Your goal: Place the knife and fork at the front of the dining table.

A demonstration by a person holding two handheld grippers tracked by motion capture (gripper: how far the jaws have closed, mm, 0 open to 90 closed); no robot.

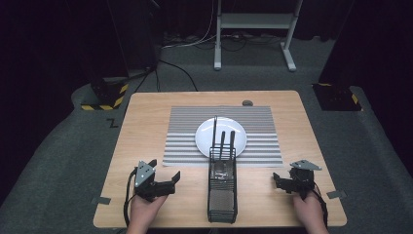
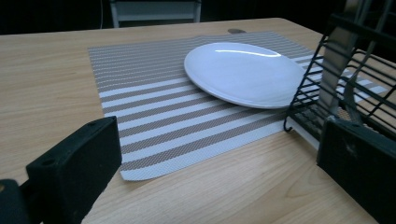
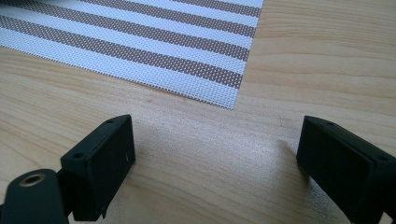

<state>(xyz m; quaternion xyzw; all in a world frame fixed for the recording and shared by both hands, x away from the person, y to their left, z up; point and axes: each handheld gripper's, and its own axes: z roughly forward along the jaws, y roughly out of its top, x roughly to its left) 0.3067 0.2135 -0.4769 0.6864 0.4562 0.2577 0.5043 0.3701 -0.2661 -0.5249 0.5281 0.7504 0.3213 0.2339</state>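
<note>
A black wire caddy [image 1: 222, 187], long and narrow, stands on the pale woodgrain table [image 1: 146, 122] between both tongs, holding 3 upright utensils [image 1: 222, 141]. Behind it, a glossy round white plate [image 1: 220, 135] sits on a woven striped placemat [image 1: 185, 141]. The left gripper [image 1: 165, 176] and right gripper [image 1: 282, 181] have their blocky matte jaws apart, gripping nothing.
</note>
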